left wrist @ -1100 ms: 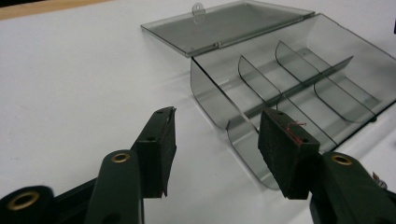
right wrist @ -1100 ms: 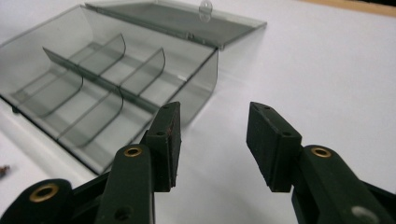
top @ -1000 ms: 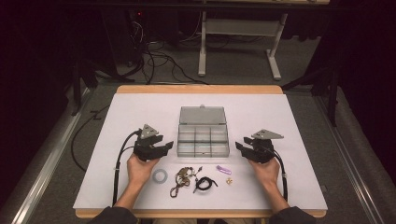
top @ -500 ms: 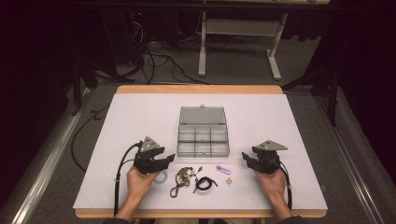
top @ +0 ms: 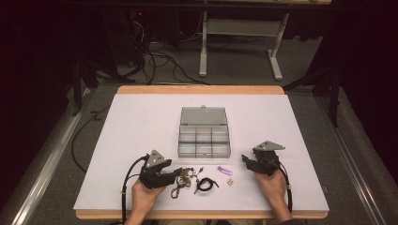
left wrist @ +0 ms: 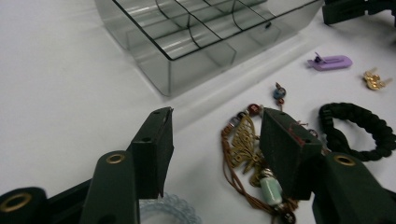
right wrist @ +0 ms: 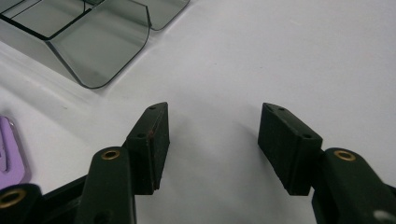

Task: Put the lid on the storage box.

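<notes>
Jaws of left gripper (left wrist: 212, 140) straddle necklace (left wrist: 245, 149).

Compartment box (top: 204, 138) sits mid-desk (top: 141, 117), lid open behind it. Before the box, left to right: beaded necklace (top: 184, 180), braided cord loop (top: 205, 184), clip (top: 225, 170), small earring (top: 230, 182). Lace ring (left wrist: 170, 211) lies left of the necklace.
</notes>
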{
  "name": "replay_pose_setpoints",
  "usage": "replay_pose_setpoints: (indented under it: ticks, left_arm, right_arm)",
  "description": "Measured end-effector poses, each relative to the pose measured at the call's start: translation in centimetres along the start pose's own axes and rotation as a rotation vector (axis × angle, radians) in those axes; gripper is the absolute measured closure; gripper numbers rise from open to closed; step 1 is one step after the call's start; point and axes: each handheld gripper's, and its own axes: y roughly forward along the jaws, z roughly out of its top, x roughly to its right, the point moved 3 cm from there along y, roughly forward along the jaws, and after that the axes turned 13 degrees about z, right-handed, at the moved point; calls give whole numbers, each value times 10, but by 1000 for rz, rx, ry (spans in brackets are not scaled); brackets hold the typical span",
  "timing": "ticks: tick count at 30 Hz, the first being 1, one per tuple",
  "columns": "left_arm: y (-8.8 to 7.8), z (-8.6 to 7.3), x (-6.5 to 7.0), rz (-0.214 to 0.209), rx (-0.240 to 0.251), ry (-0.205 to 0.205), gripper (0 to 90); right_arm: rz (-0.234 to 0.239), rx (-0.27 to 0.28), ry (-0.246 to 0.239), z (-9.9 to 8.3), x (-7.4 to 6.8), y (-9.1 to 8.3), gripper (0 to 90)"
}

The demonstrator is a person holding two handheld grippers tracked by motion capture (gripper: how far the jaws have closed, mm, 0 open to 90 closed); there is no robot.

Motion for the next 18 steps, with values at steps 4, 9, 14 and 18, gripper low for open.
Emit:
replay_pose_setpoints:
  ticks: [4,9,14,18]
  left_arm:
    - [-1,-5,9,-12,-10,17,471]
    - [-1,-10,17,-4,-25,34,479]
    - [2,-15,22,-8,-47,28,474]
    - [1,-17,26,-2,-54,39,437]
  right_arm:
    - [-5,0,-4,0,0,0,434]
    - [-5,0,-5,0,0,0,434]
    - [-7,0,-7,0,0,0,434]
    - [-8,1,-6,0,-1,0,434]
